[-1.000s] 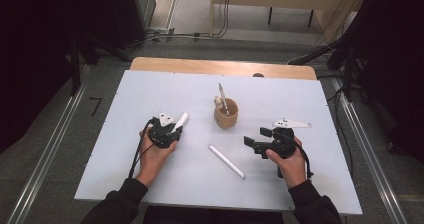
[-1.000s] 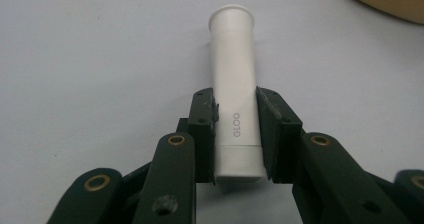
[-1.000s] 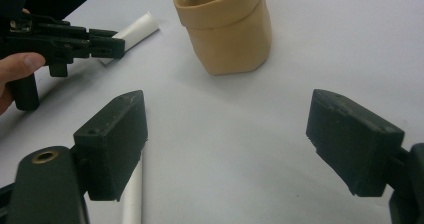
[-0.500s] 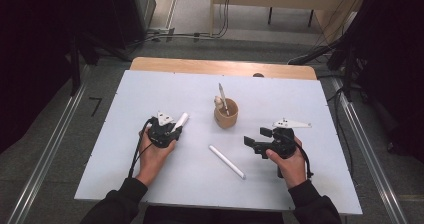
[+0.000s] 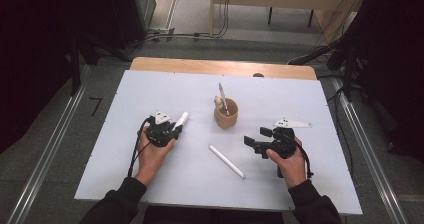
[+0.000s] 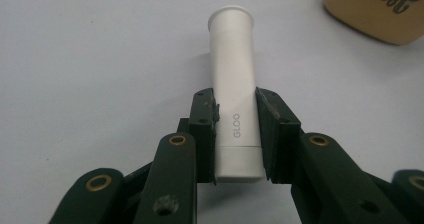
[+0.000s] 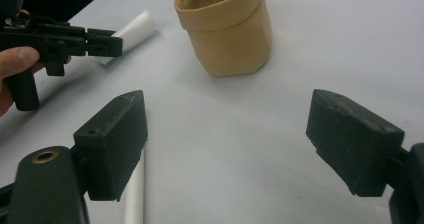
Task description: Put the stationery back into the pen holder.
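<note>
Jaws of the left hand-held gripper (image 6: 235,134) clamp a white tube (image 6: 234,89); the right hand-held gripper (image 7: 227,144) gapes wide, empty.

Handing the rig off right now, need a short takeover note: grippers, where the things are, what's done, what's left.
Left gripper: shut on the white cylindrical glue stick marked GLOO, low over the white table, left of the tan paper cup.
Right gripper: open, nothing between its jaws, right of the cup.
Second white stick: lying loose on the table between the hands, in front of the cup.
Cup: upright, already holds a pen and another small item.
Done: first stick gripped.
Left, probably: drop it in the cup, then pick up the loose stick.
</note>
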Action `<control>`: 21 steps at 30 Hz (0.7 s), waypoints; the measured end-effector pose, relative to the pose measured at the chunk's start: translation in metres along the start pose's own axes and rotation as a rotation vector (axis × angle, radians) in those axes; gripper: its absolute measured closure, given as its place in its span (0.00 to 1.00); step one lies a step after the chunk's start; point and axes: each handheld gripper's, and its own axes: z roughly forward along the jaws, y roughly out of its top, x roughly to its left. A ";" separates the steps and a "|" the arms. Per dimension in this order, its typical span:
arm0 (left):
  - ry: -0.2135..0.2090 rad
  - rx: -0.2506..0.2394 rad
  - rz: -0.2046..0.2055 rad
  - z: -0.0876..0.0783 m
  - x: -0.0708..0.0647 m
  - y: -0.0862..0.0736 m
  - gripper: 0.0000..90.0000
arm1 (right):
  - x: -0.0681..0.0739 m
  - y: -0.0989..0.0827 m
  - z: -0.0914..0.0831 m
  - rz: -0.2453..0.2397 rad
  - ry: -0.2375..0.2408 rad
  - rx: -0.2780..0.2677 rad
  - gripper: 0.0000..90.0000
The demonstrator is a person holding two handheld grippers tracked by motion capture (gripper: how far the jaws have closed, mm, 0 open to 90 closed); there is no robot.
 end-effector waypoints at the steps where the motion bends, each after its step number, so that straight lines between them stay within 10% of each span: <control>1: -0.006 -0.006 -0.003 -0.001 -0.001 0.001 0.80 | 0.000 0.000 0.000 0.001 0.001 -0.001 0.17; 21: -0.140 -0.071 0.019 -0.028 -0.033 0.008 0.80 | 0.005 0.002 0.001 0.001 0.009 -0.007 0.17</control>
